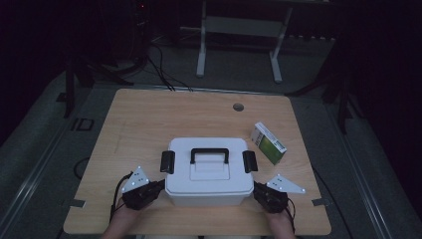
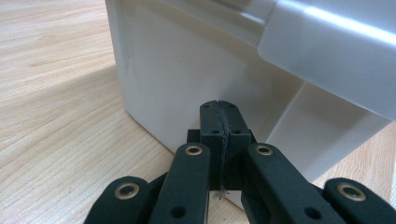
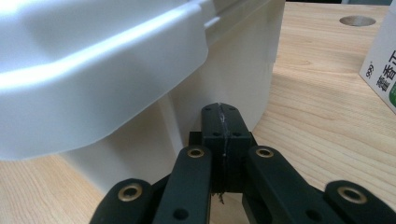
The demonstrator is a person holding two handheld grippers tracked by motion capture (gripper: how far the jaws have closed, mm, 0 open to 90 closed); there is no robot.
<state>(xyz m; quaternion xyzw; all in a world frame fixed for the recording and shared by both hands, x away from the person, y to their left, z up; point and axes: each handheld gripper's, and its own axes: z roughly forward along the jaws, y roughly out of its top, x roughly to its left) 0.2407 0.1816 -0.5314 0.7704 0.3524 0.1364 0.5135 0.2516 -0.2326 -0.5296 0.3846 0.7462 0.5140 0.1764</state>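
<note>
A white plastic box point(image 1: 207, 172) with a black handle point(image 1: 209, 153) and a black latch on each side, left latch point(image 1: 167, 162) and right latch point(image 1: 249, 161), sits near the front of the wooden table point(image 1: 149, 119). My left gripper point(image 1: 160, 184) is shut and empty, its tips against the box's front left corner point(image 2: 187, 70). My right gripper point(image 1: 257, 187) is shut too, its tips at the front right corner point(image 3: 224, 70). In both gripper views the black jaws meet with nothing between them, left gripper point(image 2: 219, 108), right gripper point(image 3: 221, 111).
A small green and white carton point(image 1: 268, 143) lies to the right of the box, its edge showing in the right gripper view point(image 3: 380, 70). A round cable hole point(image 1: 238, 107) is in the tabletop at the back. A white metal frame point(image 1: 239, 45) stands on the floor beyond the table.
</note>
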